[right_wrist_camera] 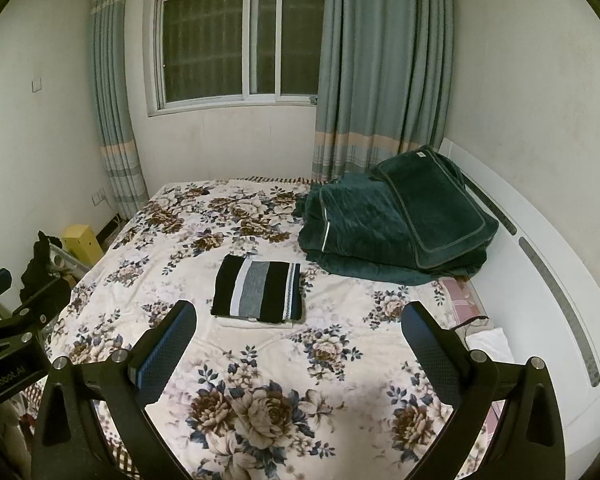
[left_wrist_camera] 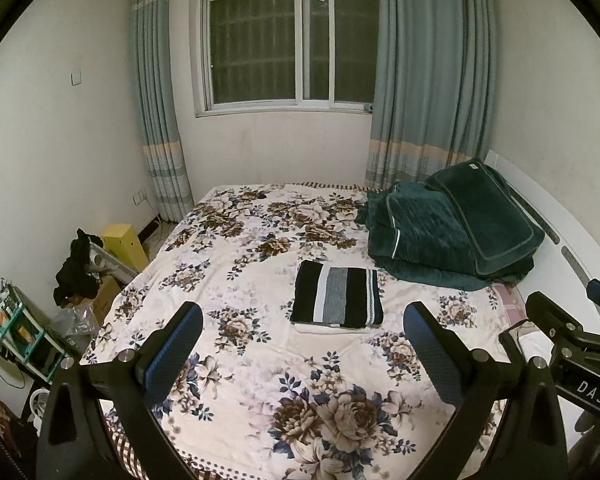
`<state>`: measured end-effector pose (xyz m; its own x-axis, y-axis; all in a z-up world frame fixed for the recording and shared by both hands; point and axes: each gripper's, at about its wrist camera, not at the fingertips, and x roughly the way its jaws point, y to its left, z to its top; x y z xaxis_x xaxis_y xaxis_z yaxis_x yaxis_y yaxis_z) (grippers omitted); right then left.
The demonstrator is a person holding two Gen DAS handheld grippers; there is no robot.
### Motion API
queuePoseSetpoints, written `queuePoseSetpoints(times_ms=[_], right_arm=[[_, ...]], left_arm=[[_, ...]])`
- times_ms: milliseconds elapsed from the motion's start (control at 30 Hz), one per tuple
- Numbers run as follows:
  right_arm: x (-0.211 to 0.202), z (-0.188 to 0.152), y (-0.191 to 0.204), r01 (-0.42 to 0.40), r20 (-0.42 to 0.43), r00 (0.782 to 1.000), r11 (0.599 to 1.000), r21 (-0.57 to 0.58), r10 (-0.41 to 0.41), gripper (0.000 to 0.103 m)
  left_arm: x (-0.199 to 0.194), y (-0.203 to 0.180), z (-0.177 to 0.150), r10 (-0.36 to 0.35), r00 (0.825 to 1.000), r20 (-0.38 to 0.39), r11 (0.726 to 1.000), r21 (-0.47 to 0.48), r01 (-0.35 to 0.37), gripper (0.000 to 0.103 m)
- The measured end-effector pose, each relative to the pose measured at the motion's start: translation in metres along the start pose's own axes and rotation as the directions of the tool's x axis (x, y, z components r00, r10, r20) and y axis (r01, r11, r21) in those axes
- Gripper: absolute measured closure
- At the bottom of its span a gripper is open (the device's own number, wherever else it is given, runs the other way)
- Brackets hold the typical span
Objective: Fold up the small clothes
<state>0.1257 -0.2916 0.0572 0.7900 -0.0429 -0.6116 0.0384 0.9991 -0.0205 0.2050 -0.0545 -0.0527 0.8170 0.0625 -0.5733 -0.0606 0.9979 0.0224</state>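
Nearest the cameras, the left gripper (left_wrist_camera: 303, 328) and the right gripper (right_wrist_camera: 299, 326) hang above the near edge of the bed (left_wrist_camera: 260, 412), side by side, each with its blue-padded fingers (left_wrist_camera: 172, 348) spread wide apart and nothing between them. Neither touches the floral bedspread (right_wrist_camera: 260, 360) below.

Further in, around the middle of the bed and well apart from both grippers, lies the striped garment (left_wrist_camera: 337, 294): a flat, squared packet in black, white and grey bands. It rests on top of a folded white piece (left_wrist_camera: 332, 328), of which only a thin strip shows along the near side; whether that is one item or several cannot be made out from here.

Toward the far right corner of the bed, a heap of dark green bedding (left_wrist_camera: 452, 224) is stacked against the headboard (right_wrist_camera: 540, 272), near the striped packet but not touching it as far as the views show. Beyond the far edge stand the window (left_wrist_camera: 284, 44) and blue-grey curtains (left_wrist_camera: 432, 80).

Judging by how tidy the stack looks, this fold seems finished and the hands are clear of it. No unfolded small garment is visible on the bed, so the next move likely calls for fetching another piece from out of view and laying it flat on the bare spread in front of the stack.
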Motion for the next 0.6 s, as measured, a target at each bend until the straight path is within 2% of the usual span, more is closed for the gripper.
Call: queuePoseSetpoints(times_ms=[400,600], right_arm=[[-0.006,-0.010,0.001,0.007,0.001,1.000,1.000,0.008,-0.007,0.000],[-0.010,-0.014,0.002,0.013,0.002,1.000,1.000,0.011,-0.013,0.000]], left_arm=[[-0.001,-0.001,-0.003,0.008,1.000,0.002,1.000,0.001,-0.008,0.001],[-0.005,0.002,0.008,0.008,1.000,0.012,1.000,0.000,-0.008,0.001]])
